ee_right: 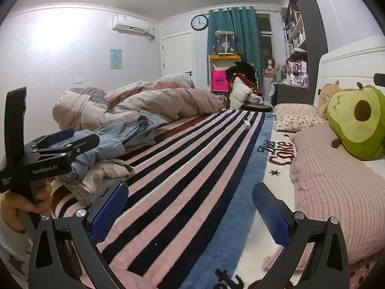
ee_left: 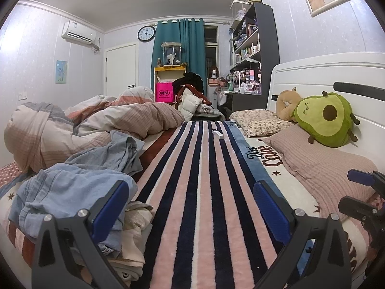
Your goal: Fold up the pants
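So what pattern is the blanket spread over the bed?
Lengthwise pink, white and navy stripes on the blanket, clearest in the left wrist view.

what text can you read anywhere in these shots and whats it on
"Diet Coke" on the striped blanket, in script beside the stripes; more letters at its near edge are cut off.
"WM" on the pink bag; the small line beneath is too blurred to read.
"GenRobot.AI" on the left gripper; the small print on its handle is unreadable.
Wall clock: numerals too small to read.
Air conditioner: label unreadable.
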### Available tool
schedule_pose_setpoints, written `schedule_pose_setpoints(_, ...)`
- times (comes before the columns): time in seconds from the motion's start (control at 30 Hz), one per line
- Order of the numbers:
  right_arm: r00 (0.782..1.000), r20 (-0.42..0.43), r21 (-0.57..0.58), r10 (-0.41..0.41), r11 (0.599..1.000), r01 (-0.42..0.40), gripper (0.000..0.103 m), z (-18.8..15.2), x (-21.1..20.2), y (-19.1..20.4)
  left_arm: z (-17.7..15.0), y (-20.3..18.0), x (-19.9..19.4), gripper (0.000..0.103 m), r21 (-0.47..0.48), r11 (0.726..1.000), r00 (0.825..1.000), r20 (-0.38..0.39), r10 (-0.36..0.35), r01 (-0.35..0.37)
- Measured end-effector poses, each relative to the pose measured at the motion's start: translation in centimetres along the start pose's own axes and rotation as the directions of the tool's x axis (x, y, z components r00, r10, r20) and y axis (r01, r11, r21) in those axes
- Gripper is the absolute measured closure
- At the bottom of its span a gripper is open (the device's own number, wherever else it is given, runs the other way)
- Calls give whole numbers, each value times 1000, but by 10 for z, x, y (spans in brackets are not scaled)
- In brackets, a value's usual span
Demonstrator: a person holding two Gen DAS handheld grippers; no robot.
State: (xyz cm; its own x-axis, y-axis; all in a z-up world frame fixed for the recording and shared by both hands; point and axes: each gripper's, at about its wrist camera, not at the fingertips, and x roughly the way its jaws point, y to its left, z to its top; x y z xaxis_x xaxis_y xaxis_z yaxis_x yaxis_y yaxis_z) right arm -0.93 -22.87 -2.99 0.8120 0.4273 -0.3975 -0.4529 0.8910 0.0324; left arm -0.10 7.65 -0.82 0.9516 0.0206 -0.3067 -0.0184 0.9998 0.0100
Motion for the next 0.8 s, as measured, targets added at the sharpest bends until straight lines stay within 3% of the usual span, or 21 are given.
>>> schedule_pose_setpoints(0.8, 1000, -3, 10, -6, 1000, 6, 0, -2, -3, -6, 1, -6, 0, 1, 4, 1000, 1000, 0, -6, 6)
